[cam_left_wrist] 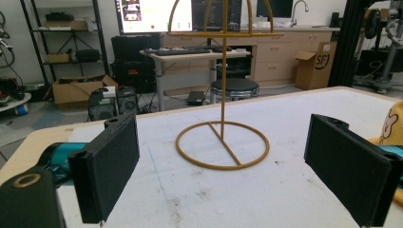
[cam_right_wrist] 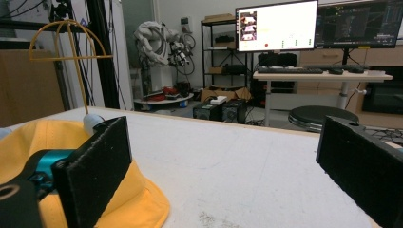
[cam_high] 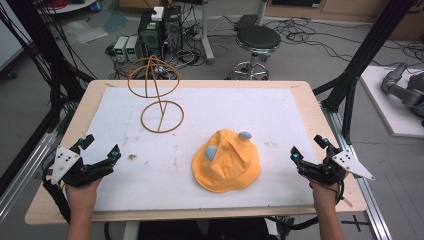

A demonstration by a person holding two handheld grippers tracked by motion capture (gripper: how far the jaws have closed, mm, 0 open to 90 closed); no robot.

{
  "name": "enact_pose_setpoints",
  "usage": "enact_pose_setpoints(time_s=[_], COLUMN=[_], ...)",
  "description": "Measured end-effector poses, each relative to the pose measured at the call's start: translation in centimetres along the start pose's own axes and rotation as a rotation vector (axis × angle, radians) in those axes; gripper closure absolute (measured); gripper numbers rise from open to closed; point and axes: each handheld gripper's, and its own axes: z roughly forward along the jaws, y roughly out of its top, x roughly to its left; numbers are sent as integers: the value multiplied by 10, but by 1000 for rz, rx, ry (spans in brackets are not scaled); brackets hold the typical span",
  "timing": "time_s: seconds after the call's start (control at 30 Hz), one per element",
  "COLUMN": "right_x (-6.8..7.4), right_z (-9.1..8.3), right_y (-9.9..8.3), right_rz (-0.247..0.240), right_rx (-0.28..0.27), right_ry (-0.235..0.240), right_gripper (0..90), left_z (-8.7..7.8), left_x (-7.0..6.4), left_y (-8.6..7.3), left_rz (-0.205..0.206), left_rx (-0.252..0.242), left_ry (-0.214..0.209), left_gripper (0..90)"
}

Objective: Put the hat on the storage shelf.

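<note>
Yellow hat (cam_high: 226, 161) lies flat on the white mat (cam_high: 280, 115), right of centre, well apart from the wire hat stand (cam_high: 159, 95) at the far left of the mat. Right gripper (cam_high: 311, 149) rests near the hat's right edge and left gripper (cam_high: 100, 146) near the table's left edge, each with jaws apart and holding nothing. Judgement: hat likely goes on the stand; pinch the brim at opposite sides, lift level, lower the crown squarely over the dome so the light stand does not tip

We read "SF" in black on the side of a brown cardboard box (cam_left_wrist: 315, 64) standing on the floor by the cabinets. Text on the lit monitor screens (cam_right_wrist: 277, 25) is too small for us to read.
</note>
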Motion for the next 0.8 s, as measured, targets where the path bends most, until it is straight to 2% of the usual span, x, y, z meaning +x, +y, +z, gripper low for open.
enact_pose_setpoints(time_s=[0.53,0.8], right_x=[2,7], right_z=[1,2], right_y=[0,3], right_rz=[-4,-31], right_rx=[4,0], right_ry=[9,31], right_gripper=[41,41], left_z=[1,1], left_x=[0,-1], left_y=[-1,-1], left_rz=[-2,-2], left_rx=[3,4], left_ry=[-1,-2], left_gripper=[118,118])
